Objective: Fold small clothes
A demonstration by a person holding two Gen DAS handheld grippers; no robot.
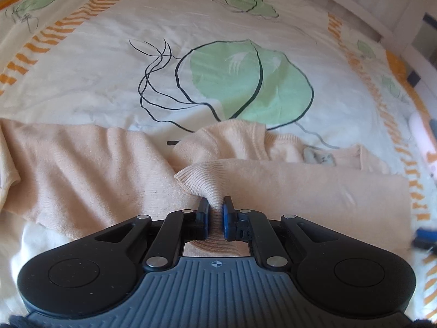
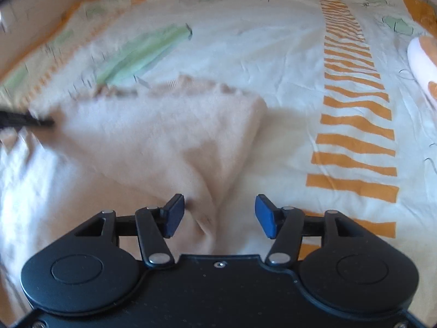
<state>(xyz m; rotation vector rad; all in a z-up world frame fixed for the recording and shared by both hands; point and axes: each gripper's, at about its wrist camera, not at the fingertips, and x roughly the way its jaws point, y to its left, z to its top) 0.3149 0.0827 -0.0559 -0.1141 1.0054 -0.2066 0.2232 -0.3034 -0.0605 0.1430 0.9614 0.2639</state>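
Note:
A peach knit sweater (image 1: 82, 164) lies spread across the bed. My left gripper (image 1: 216, 205) is shut on its ribbed cuff (image 1: 202, 177), pinched between the blue pads and lifted a little over the body. In the right wrist view the sweater (image 2: 164, 142) is blurred by motion. My right gripper (image 2: 220, 213) is open, with a fold of the sweater lying between and below its fingers. The tip of the left gripper (image 2: 24, 120) shows at the left edge there.
The bedsheet (image 1: 109, 68) is cream with green leaf prints and orange striped bands (image 2: 355, 136). A white and orange object (image 2: 423, 65) lies at the right edge. A wall runs along the far side of the bed.

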